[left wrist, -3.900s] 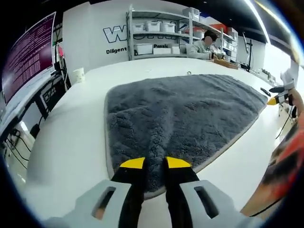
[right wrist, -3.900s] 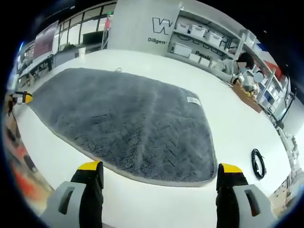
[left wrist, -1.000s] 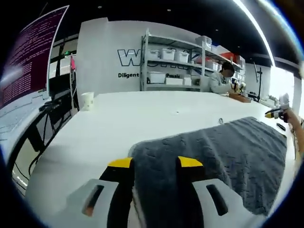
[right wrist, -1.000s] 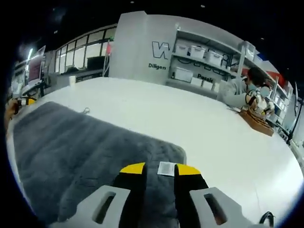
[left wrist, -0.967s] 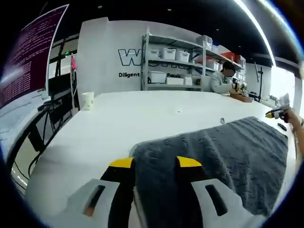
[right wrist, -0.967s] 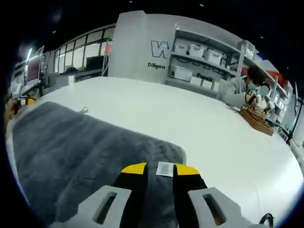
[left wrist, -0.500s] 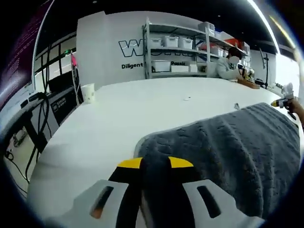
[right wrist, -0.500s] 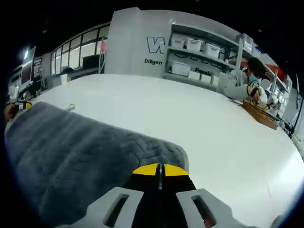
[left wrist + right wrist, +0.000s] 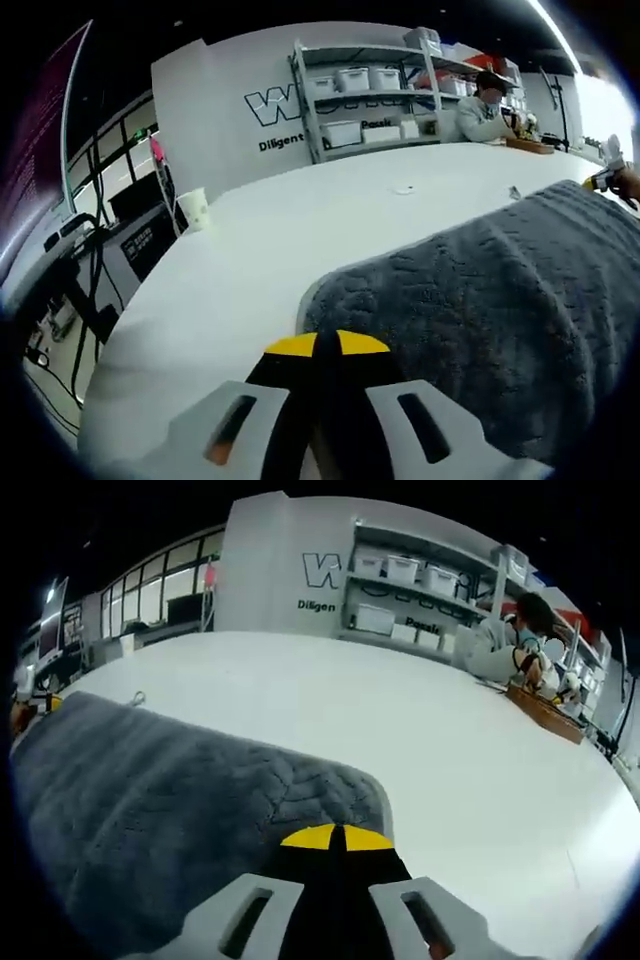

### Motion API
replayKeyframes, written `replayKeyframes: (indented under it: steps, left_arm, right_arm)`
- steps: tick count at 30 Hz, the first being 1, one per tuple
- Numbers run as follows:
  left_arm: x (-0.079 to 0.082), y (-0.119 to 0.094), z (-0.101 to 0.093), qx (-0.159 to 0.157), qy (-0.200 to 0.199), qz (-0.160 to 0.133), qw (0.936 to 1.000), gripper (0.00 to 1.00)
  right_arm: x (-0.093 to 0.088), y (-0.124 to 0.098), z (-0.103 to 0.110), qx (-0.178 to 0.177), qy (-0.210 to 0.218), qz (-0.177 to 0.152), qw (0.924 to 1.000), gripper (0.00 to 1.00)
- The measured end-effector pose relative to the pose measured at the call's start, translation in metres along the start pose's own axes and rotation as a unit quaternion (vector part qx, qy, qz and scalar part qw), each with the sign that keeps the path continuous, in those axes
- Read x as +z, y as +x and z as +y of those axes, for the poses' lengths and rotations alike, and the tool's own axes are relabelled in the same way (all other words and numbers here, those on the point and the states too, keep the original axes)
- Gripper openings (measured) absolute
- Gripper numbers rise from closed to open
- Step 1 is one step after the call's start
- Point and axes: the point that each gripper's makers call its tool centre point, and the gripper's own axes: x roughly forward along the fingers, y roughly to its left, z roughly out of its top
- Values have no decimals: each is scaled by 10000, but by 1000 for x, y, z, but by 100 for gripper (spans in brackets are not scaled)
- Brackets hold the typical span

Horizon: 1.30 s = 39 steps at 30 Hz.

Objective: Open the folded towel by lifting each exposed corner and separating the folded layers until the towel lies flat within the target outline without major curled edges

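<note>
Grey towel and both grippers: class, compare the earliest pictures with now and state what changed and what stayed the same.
Both grippers moved to far corners of the grey towel and took hold: the left gripper, earlier pinching a near edge, now clamps one corner, and the right gripper, earlier wide open, has shut on the other. The towel edge now bulges up off the white table. The paper cup stayed put.

Left claw (image 9: 326, 344) pinching grey towel (image 9: 480, 290) corner, white table (image 9: 260, 250)

Both views sit low, close over the white bench (image 9: 250, 240), looking along their own jaws toward the metal storage shelves (image 9: 420, 570). Left gripper view covers the fluffy grey towel's (image 9: 480, 290) left corner, right gripper view its right; both share towel, bench, shelves.
</note>
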Motion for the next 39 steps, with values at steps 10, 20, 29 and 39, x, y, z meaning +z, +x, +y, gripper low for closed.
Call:
replayKeyframes:
  steps: [10,20,29,39]
  left_arm:
    - [1,-2,2,85,56,-77,9999,4]
    - [0,-10,-1,165,-480,-112,9986,8]
    - [25,-55,-5,-52,-727,-401,9965,34]
    - [52,-114,-24,-1064,-1368,-920,9806,65]
  right_arm:
    - [0,3,-8,-189,-137,7,9997,0]
    - [1,3,-11,-236,-55,40,9997,0]
    - [24,-22,-15,-414,-178,-131,9989,21]
    - [25,-69,4,-95,-359,-91,9993,47]
